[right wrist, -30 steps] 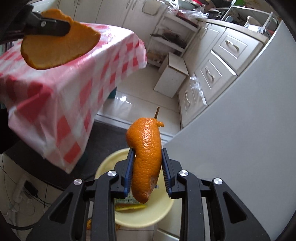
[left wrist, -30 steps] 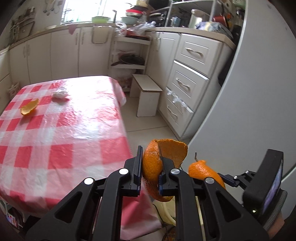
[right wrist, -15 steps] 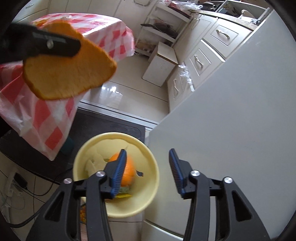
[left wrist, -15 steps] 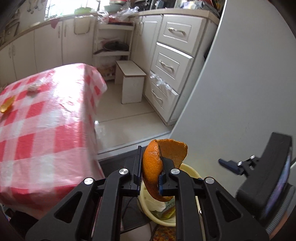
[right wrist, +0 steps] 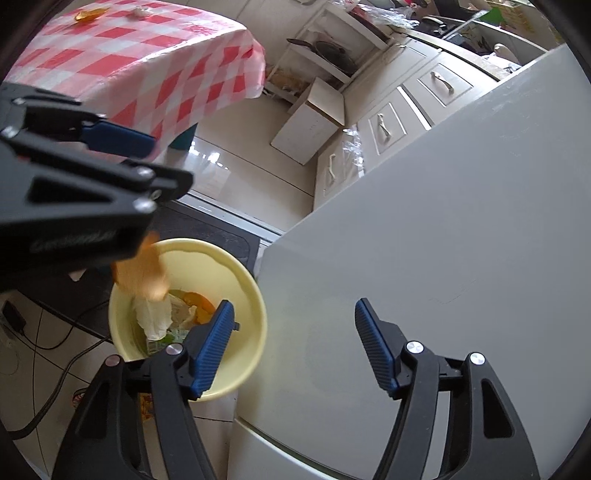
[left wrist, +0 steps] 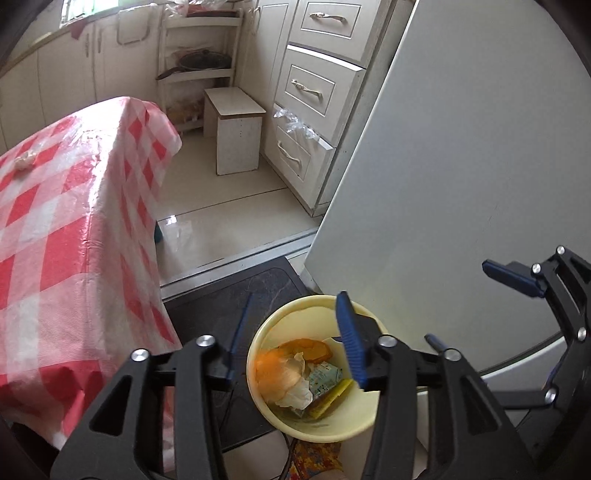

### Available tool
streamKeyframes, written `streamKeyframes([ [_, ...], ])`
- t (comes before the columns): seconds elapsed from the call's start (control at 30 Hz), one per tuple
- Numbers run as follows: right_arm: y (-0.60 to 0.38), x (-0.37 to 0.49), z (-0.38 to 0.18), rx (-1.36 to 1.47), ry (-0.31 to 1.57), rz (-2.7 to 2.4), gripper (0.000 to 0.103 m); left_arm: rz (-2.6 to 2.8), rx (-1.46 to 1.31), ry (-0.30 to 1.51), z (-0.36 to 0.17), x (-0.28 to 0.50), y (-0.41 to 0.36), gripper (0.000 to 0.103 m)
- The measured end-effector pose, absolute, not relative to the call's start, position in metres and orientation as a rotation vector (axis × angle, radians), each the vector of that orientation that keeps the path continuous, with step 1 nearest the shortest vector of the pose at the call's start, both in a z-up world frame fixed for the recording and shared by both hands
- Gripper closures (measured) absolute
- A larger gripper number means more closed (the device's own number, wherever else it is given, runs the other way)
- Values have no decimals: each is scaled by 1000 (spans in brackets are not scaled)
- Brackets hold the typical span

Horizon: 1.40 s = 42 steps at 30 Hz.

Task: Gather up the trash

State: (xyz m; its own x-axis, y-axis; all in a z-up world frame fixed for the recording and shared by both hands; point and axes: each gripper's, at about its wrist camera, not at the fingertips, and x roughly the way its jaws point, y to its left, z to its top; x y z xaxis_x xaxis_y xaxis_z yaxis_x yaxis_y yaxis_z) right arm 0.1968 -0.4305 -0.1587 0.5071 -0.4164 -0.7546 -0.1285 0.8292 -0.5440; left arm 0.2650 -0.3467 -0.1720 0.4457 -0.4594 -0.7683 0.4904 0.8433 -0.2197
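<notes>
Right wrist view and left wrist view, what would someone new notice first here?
Probably the pale yellow bin on the floor beside the white fridge, holding orange peel, crumpled tissue and wrappers. Both the left hand-held gripper and the right hand-held gripper hang open above it, with a blurred peel dropping in. Next, the red-checked tablecloth, with one peel piece on top.

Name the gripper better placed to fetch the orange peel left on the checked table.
Left, probably. The left gripper is open and nearer the table holding the orange peel; the right gripper hangs beside the fridge.
</notes>
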Motion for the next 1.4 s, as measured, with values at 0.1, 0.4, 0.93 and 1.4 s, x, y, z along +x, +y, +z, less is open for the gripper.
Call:
streamKeyframes([
  [0.1,-430,198,-154,-587,1031,-190,37,-580,25,925,-164,265,-339,54],
  [0.4,-391,208,-144,-563,977,-63,36,-412,-24,794,-121,292,-257,41],
  [0.93,-264,255,-126,-540,726,238,36,-1,-90,747,-119,444,-88,34],
  [1.4,-217,319,-137,-498,717,319,36,48,39,893,-163,622,-79,27],
])
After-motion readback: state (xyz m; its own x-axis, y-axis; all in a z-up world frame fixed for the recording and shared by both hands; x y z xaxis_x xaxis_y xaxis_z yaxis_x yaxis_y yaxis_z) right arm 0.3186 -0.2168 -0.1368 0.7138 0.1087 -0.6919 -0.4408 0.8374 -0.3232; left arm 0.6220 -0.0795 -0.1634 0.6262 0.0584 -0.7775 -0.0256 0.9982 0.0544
